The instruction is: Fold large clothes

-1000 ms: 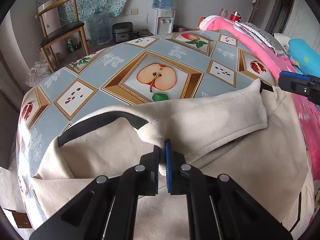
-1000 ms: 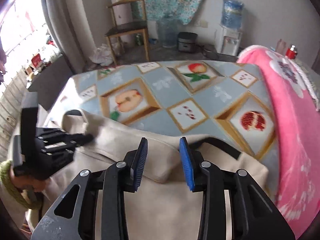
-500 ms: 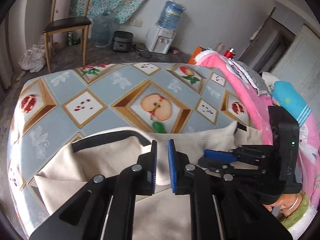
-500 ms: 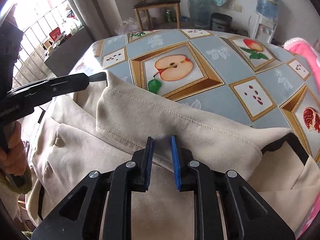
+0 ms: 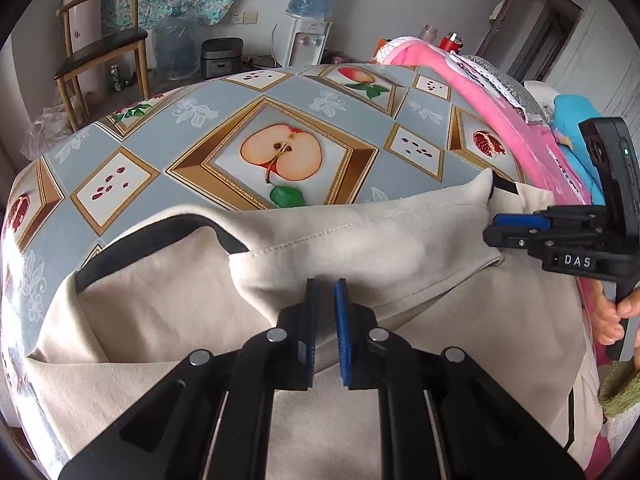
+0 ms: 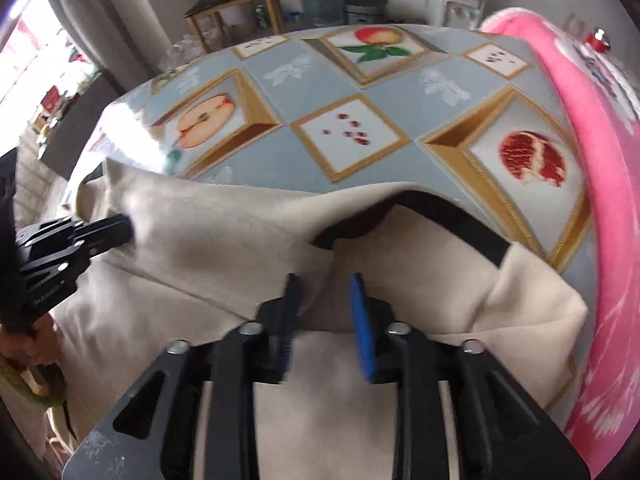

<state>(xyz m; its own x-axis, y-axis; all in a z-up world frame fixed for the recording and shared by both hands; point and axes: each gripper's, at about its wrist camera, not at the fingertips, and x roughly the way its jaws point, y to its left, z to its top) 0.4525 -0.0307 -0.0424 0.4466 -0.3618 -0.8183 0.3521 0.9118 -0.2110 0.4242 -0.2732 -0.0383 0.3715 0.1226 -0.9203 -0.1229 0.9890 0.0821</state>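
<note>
- Right gripper (image 6: 326,320): jaws opening, collar fold let go since half a second ago; nothing pinched.
- Left gripper (image 5: 325,332): narrow, nearly shut; hold on fabric uncertain.
- Beige garment (image 5: 360,240): collar laid toward the table's (image 5: 200,128) near edge; fold apparently placed.

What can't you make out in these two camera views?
Left wrist view: lower part of the beige fabric garment, cut off by the bottom edge and black left gripper.
Right wrist view: garment stitching, motion-blurred.
Both views: whether left gripper pinches cloth; its pads hide it.
</note>
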